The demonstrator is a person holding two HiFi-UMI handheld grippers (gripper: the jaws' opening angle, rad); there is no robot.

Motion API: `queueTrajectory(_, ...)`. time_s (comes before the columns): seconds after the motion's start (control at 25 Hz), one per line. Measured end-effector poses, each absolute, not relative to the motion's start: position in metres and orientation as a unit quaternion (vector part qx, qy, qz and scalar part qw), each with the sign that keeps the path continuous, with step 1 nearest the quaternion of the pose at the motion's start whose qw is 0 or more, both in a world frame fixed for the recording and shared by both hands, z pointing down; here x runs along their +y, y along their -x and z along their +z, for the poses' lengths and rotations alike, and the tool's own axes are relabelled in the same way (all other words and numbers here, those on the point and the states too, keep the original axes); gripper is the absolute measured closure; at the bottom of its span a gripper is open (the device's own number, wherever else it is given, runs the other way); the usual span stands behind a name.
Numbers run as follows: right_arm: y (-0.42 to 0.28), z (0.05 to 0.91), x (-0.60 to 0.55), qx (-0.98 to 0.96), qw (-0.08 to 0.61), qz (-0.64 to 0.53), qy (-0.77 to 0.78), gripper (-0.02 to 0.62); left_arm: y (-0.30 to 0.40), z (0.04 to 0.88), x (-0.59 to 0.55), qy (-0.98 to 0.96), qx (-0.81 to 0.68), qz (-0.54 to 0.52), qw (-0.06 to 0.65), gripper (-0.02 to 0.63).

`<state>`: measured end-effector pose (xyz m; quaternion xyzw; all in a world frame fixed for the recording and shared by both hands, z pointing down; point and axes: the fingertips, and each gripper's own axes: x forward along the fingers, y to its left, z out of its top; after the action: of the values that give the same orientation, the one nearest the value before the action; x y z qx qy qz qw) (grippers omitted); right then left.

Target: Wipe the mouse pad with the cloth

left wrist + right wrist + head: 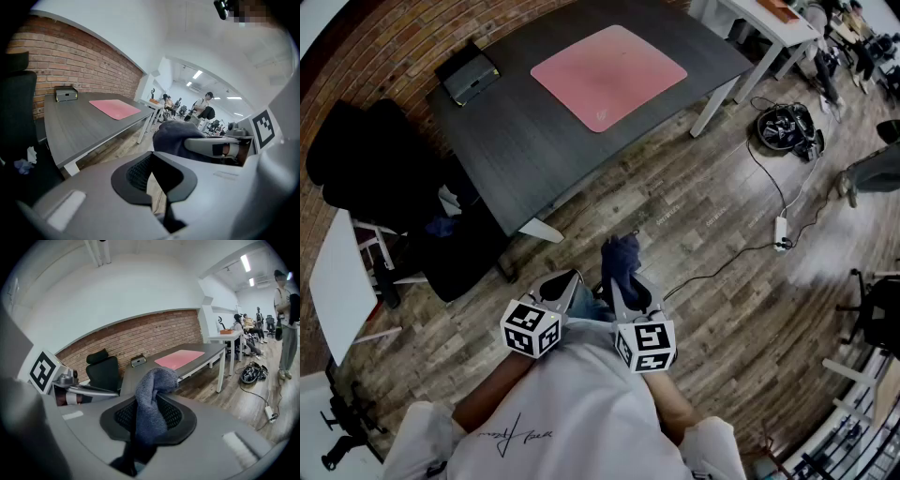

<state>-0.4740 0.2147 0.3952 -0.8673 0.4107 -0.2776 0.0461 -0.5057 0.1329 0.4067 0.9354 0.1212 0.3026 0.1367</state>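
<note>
A pink mouse pad (609, 73) lies flat on the far part of a dark grey table (516, 141); it also shows in the left gripper view (115, 108) and the right gripper view (180, 358). Both grippers hover over the wooden floor, well short of the table. My right gripper (623, 277) (150, 406) is shut on a dark blue cloth (621, 255) (152, 387), which bunches up above the jaws. Close on its left, my left gripper (569, 284) (151, 158) is shut with nothing in it. The cloth (173, 137) appears beside it.
A small grey box (467, 75) sits at the table's far left corner. A black office chair (366, 159) stands left of the table, a white desk (337, 281) nearer left. Cables and a power strip (781, 230) lie on the floor at right. People stand in the far room.
</note>
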Motion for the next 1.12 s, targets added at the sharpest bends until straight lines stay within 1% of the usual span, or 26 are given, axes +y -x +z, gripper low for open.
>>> queueTrajectory(0.36,0.465,0.390,0.230,0.399,0.068,-0.269,0.874,0.518,0.493,0.399,0.154,-0.934,0.152,0.308,0.101,0.591)
queueTrajectory(0.52,0.462,0.387,0.234,0.409,0.074,-0.269,0.869,0.517,0.486,0.399,0.161,-0.932,0.154,0.311,0.107,0.591)
queueTrajectory(0.72,0.452,0.371,0.235,0.420,0.053,-0.238,0.874,0.508,0.467,0.392,0.150,-0.936,0.136,0.302,0.116,0.591)
queueTrajectory(0.84,0.445,0.377,0.233,0.426,0.056,-0.250,0.868,0.506,0.459,0.394,0.145,-0.938,0.129,0.300,0.120,0.591)
queueTrajectory(1.12,0.406,0.387,0.229,0.411,0.066,-0.263,0.870,0.505,0.418,0.397,0.143,-0.937,0.150,0.296,0.113,0.591)
